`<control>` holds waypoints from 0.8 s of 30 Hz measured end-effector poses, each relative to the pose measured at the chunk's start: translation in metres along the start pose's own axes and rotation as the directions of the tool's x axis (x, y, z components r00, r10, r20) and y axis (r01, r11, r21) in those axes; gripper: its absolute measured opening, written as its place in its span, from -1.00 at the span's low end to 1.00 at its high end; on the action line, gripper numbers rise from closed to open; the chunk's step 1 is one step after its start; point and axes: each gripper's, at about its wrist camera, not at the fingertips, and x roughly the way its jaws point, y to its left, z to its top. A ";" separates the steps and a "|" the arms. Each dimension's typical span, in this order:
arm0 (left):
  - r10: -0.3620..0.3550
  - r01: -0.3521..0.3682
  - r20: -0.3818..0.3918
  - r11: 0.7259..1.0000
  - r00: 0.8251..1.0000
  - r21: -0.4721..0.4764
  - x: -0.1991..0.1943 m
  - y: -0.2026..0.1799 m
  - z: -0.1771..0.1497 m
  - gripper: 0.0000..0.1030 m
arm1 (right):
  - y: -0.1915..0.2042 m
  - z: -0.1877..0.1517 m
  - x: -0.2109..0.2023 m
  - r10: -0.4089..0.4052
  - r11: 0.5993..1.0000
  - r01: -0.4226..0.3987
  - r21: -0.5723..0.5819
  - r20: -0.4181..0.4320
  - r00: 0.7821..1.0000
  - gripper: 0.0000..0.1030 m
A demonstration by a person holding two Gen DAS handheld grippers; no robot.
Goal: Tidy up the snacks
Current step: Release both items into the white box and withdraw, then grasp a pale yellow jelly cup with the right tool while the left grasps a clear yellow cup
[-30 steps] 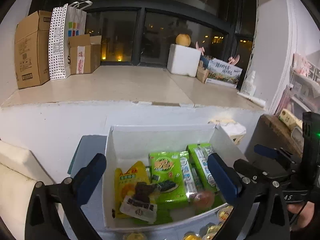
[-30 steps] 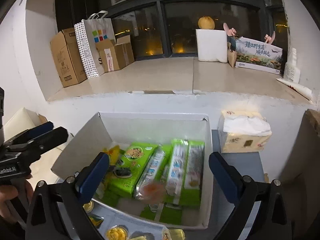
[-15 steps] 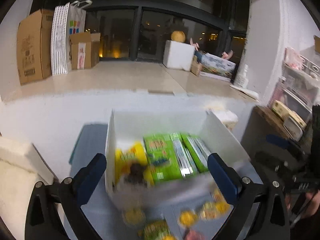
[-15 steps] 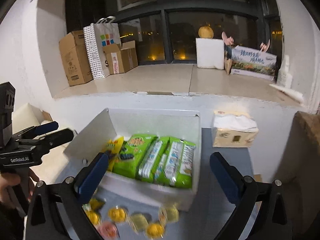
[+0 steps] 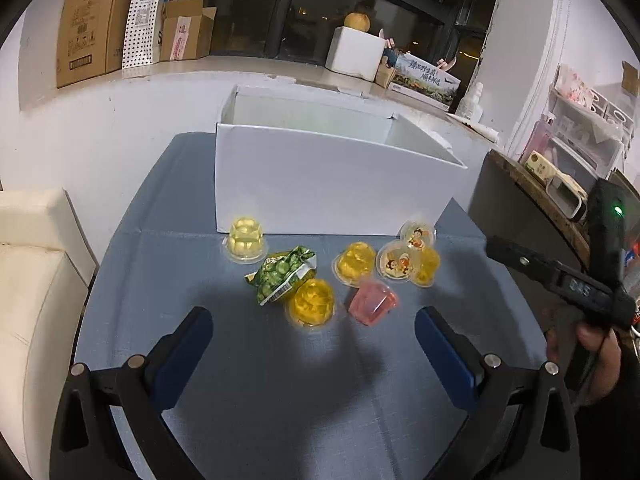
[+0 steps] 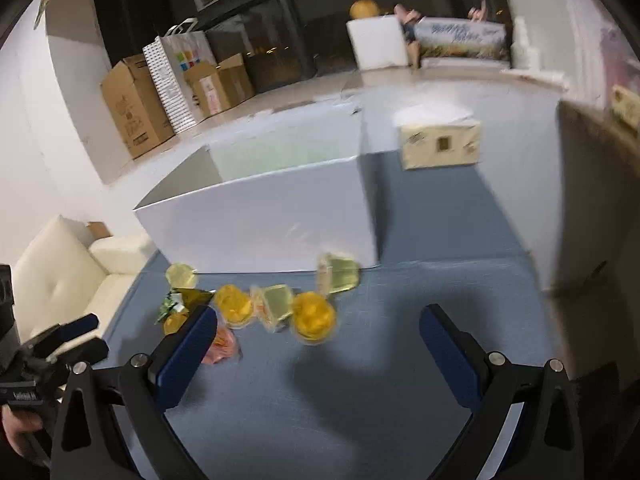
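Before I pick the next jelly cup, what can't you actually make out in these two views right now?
- White box contents: left wrist view, hidden by its near wall.
- Pink jelly cup: right wrist view, mostly behind the right gripper's finger.
- Tissue pack print: right wrist view, motion-blurred.

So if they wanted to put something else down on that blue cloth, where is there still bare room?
The widest bare stretch lies between the jelly cups and the open left gripper. Another runs right of the white box, toward the tissue box. It is crowded along the box's front, where the pink cup, green packet and yellow cups cluster.
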 end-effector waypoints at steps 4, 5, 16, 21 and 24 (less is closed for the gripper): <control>-0.008 0.008 -0.016 1.000 1.000 -0.024 0.005 0.005 -0.002 1.00 | -0.009 0.016 0.039 -0.015 1.000 0.015 0.002 -0.049 0.999 1.00; -0.009 0.008 -0.020 1.000 1.000 -0.023 0.005 0.006 -0.003 1.00 | -0.011 0.019 0.047 -0.013 1.000 0.013 0.009 -0.057 0.998 0.99; 0.003 -0.005 -0.035 0.999 0.999 -0.054 0.009 0.020 -0.007 1.00 | -0.030 0.025 0.106 -0.010 0.997 0.024 0.067 -0.201 0.980 -0.34; 0.006 -0.007 -0.033 0.999 0.999 -0.053 0.015 0.025 -0.002 1.00 | -0.030 0.023 0.086 0.012 0.997 -0.001 0.072 -0.146 0.989 -0.34; 0.014 -0.015 -0.019 0.999 1.000 -0.050 0.022 0.030 0.013 1.00 | -0.025 0.023 0.060 0.025 0.997 -0.018 0.069 -0.096 0.995 -0.34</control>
